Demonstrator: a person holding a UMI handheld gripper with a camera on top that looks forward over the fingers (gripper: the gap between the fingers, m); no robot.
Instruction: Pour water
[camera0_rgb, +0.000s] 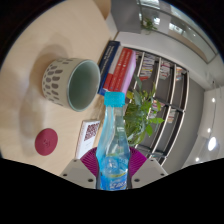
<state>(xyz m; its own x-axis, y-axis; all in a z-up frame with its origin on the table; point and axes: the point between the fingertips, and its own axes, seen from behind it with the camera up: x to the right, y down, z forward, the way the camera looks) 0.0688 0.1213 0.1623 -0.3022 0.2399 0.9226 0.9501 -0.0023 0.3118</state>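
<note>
We see first the round pale table (30, 60), which carries almost everything here, and beyond its far edge a room with dark shelving (165, 80) and a green plant (140, 110). On the table lies a stack of books (118, 68), and a round red coaster (47, 142) rests nearer to us. The mug (72, 82), pale green with a small pattern, stands on the table with its mouth open and, as far as we can see, nothing inside it. Our gripper (112, 168) holds a clear water bottle (113, 150) with a blue cap (114, 99); the pink pads (92, 160) press it from both sides, so the fingers are narrow, closed around its body. The long axis of the bottle is upright, along the fingers, and the cap seems to be still on. The mug is ahead of the bottle and to its left, near but not touching. We judge that the pour needs the bottle to tip toward that side, over the rim.
</note>
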